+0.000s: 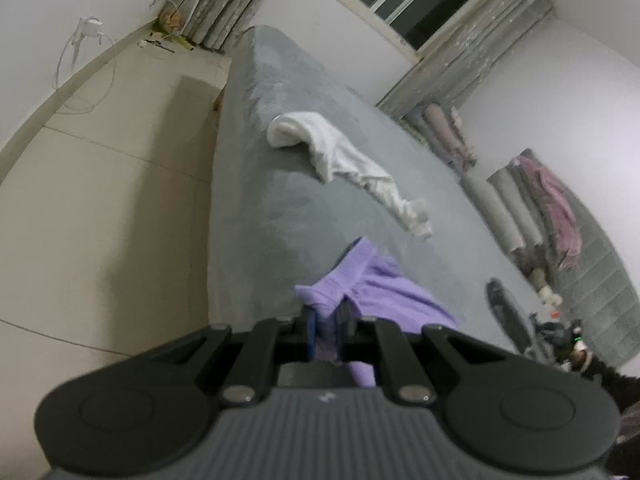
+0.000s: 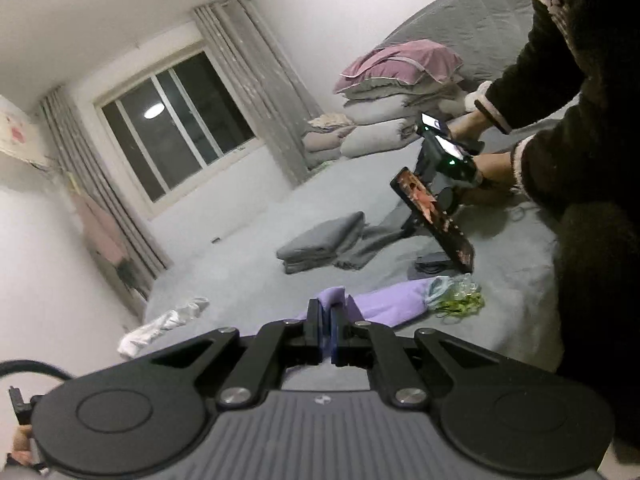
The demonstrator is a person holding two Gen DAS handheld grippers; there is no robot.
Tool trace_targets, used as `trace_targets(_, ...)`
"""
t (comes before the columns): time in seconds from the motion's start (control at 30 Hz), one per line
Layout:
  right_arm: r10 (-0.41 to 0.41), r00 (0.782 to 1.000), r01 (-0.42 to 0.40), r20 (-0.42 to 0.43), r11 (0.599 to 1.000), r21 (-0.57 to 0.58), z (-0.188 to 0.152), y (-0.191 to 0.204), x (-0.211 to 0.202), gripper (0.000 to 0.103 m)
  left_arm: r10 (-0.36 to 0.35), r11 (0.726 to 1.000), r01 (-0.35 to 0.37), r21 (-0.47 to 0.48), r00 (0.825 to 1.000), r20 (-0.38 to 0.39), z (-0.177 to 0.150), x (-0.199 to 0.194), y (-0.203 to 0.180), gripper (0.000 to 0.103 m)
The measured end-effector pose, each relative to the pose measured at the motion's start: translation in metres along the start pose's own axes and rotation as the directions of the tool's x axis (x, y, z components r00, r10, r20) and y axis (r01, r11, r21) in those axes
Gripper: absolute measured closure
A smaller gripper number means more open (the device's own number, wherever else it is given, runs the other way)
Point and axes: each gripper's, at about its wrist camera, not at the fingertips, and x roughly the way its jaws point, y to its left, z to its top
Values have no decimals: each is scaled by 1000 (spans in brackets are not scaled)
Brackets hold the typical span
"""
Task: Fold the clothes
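A purple garment (image 1: 376, 284) lies bunched on the grey bed (image 1: 272, 184), its ribbed edge pinched in my left gripper (image 1: 326, 316), which is shut on it. In the right wrist view the same purple garment (image 2: 396, 300) stretches away to the right, and my right gripper (image 2: 327, 312) is shut on its near end. A white garment (image 1: 340, 152) lies crumpled farther up the bed; in the right wrist view this white garment (image 2: 164, 326) sits at lower left.
A folded grey garment (image 2: 320, 240) rests mid-bed. A phone on a stand (image 2: 432, 216) and a person's dark sleeve (image 2: 560, 120) are at right, with a green mesh bag (image 2: 456, 294) by the purple cloth. Pillows (image 2: 392, 92) are stacked near the curtains. Tiled floor (image 1: 100, 208) lies left of the bed.
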Motion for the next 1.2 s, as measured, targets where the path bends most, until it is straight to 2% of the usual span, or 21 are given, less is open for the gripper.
trace_targets(0.07, -36, 999, 36, -41, 999, -14, -3, -2, 11, 97, 16, 1000, -16, 6, 1000, -14, -1, 5, 1, 94)
trace_targets(0.17, -39, 996, 37, -76, 999, -27, -7, -5, 20, 97, 16, 1000, -16, 5, 1000, -24, -2, 7, 0, 93)
trace_targets(0.47, -42, 998, 41, -56, 999, -20, -4, -8, 16, 97, 4, 1000, -4, -2, 1000, -26, 0, 12, 0, 92)
trace_targets(0.57, -53, 997, 51, -64, 998, -31, -4, -5, 18, 97, 26, 999, -25, 21, 999, -36, -2, 16, -3, 91)
trace_targets(0.7, -77, 995, 75, -63, 997, -33, -2, -5, 20, 97, 34, 999, -34, 0, 998, -46, -5, 20, -1, 91)
trace_targets(0.9, -112, 992, 110, -62, 993, -35, 0, -5, 24, 97, 30, 999, -30, 31, 1000, 2, -3, 12, -9, 90)
trace_targets(1.2, -137, 988, 140, -68, 990, 35, 4, -9, 40, 97, 19, 1000, -20, 8, 999, 35, 10, 21, -23, 91)
